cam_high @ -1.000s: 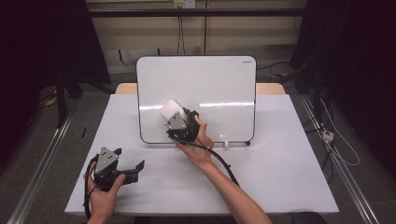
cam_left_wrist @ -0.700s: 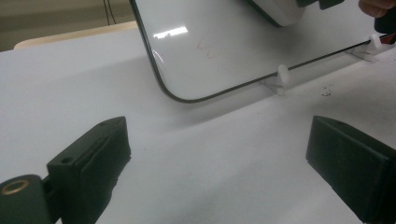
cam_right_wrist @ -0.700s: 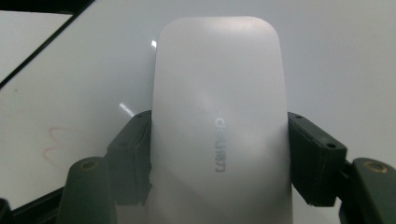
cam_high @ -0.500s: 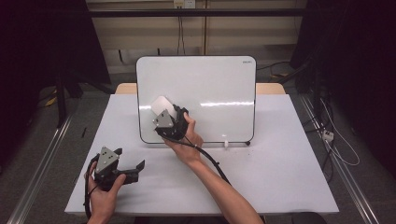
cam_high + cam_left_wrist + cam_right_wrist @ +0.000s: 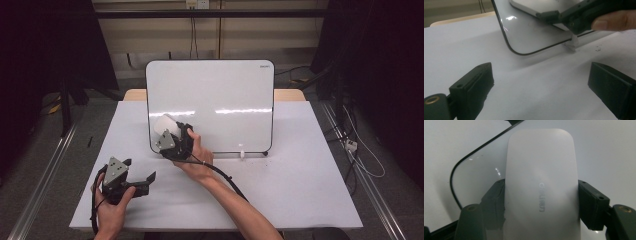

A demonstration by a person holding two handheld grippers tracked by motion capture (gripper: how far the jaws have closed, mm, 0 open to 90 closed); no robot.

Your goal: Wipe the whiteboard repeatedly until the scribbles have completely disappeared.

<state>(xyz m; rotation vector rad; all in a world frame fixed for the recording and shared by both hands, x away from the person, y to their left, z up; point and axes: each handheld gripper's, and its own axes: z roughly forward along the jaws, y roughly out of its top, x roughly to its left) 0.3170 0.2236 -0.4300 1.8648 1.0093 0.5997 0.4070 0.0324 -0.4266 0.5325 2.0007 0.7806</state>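
**Eraser held at the lower left corner of the whiteboard**

The right hand-held gripper (image 5: pixel 169 136) holds a white eraser (image 5: pixel 164 125), its jaws clamped on the eraser's two long sides. In the right gripper view the eraser (image 5: pixel 541 187) stands up between the jaws, with faint grey lettering on its face, and behind it runs the black rounded edge of the whiteboard (image 5: pixel 461 170). In the high view the eraser lies against the lower left part of the whiteboard (image 5: pixel 220 95), just inside its rounded corner. The whiteboard stands upright, leaning back a little, near the far edge of the bench (image 5: pixel 300 190), on small white feet; one foot (image 5: pixel 241 155) shows below its bottom edge. The right hand (image 5: pixel 197 157) grips the tool from below and to the right, and a black cable (image 5: pixel 225 177) trails back along the forearm.

The left hand-held gripper (image 5: pixel 142 180) rests low over the bench near its front left, well apart from the whiteboard, held by the left hand (image 5: pixel 111 205). Its jaws stand wide with nothing between them; in the left gripper view the bare white bench (image 5: pixel 536 90) lies between the two black pads. Farther off in that view, the whiteboard's corner (image 5: pixel 524 37) and the right hand-held gripper (image 5: pixel 584 15) with the eraser (image 5: pixel 534 6) appear at the top.
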